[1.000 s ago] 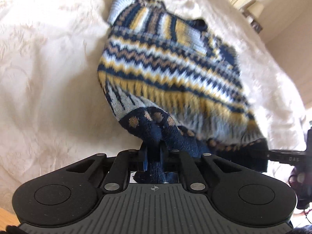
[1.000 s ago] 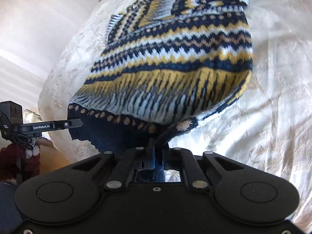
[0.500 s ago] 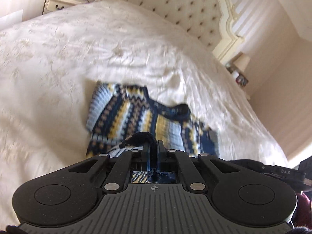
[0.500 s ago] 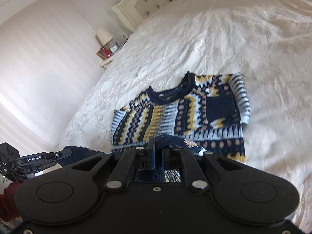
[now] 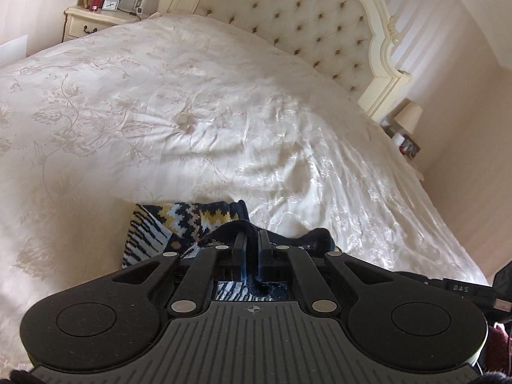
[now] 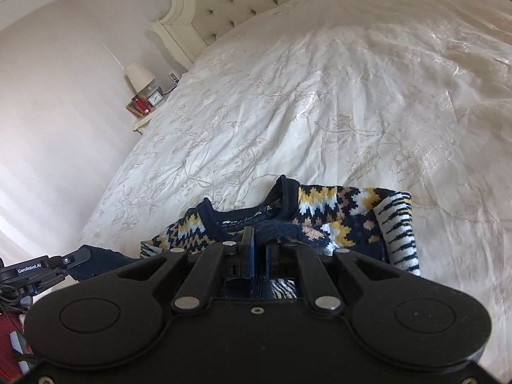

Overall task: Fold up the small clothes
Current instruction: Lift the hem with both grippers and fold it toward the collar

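Observation:
A small knitted sweater [image 5: 179, 220] in navy, yellow, white and tan lies on the cream bedspread [image 5: 160, 112]. My left gripper [image 5: 252, 238] is shut on its navy hem, held over the collar end. In the right wrist view the sweater [image 6: 336, 211] shows its collar and one striped sleeve, with the hem brought up over them. My right gripper [image 6: 260, 240] is shut on the hem at the other side. Most of the sweater's body is hidden under both grippers.
A tufted cream headboard [image 5: 288, 16] stands at the far end of the bed. A nightstand [image 5: 92, 19] with a lamp, clock and frames is at the back left. Another lamp [image 6: 139, 76] and clock stand beside the bed. The left gripper [image 6: 41, 268] shows at the right wrist view's left edge.
Both grippers have carried the sweater's hem from the near edge forward over the body to the collar. The views have tilted up from the knit to the bed and headboard.

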`<action>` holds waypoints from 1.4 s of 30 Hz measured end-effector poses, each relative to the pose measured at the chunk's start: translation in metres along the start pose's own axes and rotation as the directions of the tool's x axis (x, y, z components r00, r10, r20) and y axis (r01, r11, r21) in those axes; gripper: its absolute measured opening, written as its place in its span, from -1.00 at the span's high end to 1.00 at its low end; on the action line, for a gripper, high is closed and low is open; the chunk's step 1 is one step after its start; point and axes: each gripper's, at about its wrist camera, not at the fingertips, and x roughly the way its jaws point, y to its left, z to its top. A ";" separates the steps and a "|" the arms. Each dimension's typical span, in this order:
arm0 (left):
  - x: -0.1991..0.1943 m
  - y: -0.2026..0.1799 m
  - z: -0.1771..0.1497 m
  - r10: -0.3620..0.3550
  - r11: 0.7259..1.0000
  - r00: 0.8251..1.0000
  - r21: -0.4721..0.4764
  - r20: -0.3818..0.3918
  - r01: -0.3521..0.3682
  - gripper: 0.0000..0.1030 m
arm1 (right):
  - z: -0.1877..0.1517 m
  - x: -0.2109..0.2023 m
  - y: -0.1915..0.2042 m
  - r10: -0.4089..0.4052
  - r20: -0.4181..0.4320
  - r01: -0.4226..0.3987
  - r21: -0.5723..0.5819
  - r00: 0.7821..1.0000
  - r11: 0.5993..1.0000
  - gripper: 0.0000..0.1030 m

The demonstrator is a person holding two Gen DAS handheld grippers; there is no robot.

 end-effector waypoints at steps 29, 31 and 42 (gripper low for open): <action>0.140 0.042 0.033 0.273 0.952 0.929 -0.068 -0.251 -0.298 0.67 | 0.023 0.114 -0.055 -0.136 -0.150 0.154 0.111 0.979 0.982 0.67; 0.142 0.045 0.034 0.285 0.948 0.923 -0.069 -0.258 -0.312 0.67 | 0.023 0.115 -0.056 -0.137 -0.151 0.156 0.118 0.979 0.981 0.66; 0.145 0.053 0.034 0.312 0.939 0.909 -0.056 -0.277 -0.339 0.53 | 0.033 0.121 -0.055 -0.142 -0.128 0.158 0.125 0.982 0.979 0.12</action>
